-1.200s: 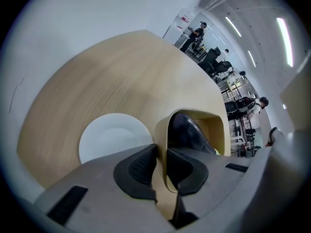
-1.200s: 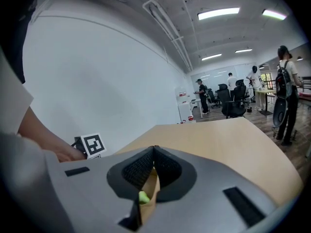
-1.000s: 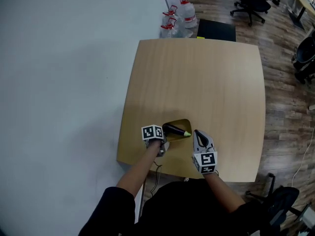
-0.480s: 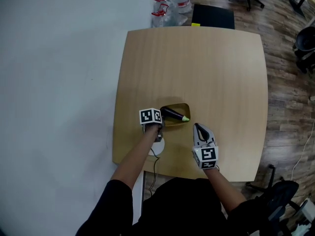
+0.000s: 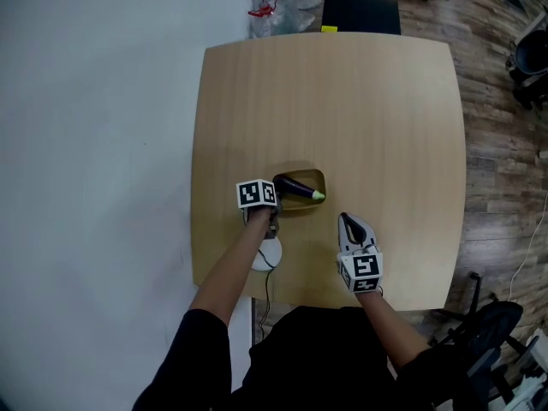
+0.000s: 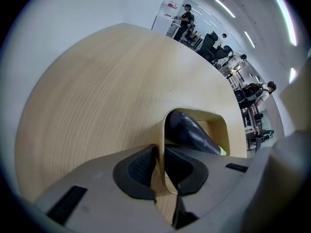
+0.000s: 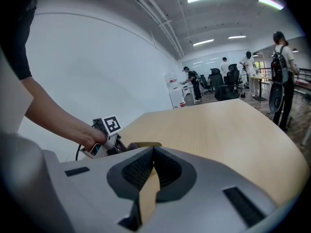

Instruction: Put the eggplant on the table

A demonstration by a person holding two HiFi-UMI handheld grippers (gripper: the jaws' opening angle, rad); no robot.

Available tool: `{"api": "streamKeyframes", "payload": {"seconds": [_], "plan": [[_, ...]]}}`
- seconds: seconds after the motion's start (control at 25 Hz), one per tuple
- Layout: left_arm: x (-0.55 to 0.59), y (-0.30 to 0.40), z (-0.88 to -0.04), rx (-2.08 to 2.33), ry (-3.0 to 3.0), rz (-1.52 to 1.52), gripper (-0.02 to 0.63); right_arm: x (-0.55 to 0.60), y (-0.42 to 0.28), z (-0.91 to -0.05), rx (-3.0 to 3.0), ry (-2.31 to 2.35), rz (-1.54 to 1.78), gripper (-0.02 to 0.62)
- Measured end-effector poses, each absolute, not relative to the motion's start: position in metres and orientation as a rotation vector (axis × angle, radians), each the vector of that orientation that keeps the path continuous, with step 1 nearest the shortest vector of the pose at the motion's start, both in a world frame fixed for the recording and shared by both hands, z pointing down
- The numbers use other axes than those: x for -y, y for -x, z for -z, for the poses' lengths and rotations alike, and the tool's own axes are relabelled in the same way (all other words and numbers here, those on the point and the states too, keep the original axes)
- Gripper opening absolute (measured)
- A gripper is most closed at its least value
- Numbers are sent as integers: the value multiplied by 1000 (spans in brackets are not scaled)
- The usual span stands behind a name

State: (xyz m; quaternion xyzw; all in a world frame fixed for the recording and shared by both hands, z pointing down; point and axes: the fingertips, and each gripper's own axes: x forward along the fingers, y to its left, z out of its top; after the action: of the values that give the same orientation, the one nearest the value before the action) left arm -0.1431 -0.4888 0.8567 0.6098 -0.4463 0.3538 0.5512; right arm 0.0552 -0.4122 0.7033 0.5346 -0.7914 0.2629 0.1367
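The eggplant (image 5: 297,189), dark purple with a pale green stem end, lies in a shallow tan dish (image 5: 318,176) at the lower middle of the bench (image 5: 342,101). The left claw (image 6: 160,155) pinches the dish's near wall. The right claw (image 5: 346,223), pressed together and empty, hovers to its lower right. The eggplant looks light, smooth and likely slippery; take it across the thick middle, not the tapered end.
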Motion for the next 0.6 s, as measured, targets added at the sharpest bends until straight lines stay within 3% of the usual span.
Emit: {"api": "streamKeyframes", "payload": {"seconds": [0.16,0.36,0.6], "plan": [[493,144,-858,1055,-1438,-826,38,414,-58,-703,2289,-1550,-765,60],[488,147,-850,1051,-1441,-791,133,413,-57,-694,2309,-1558,-725,60],[477,148,-813,1071,-1490,-678,141,400,-50,-670,2349,-1575,-668,60]]}}
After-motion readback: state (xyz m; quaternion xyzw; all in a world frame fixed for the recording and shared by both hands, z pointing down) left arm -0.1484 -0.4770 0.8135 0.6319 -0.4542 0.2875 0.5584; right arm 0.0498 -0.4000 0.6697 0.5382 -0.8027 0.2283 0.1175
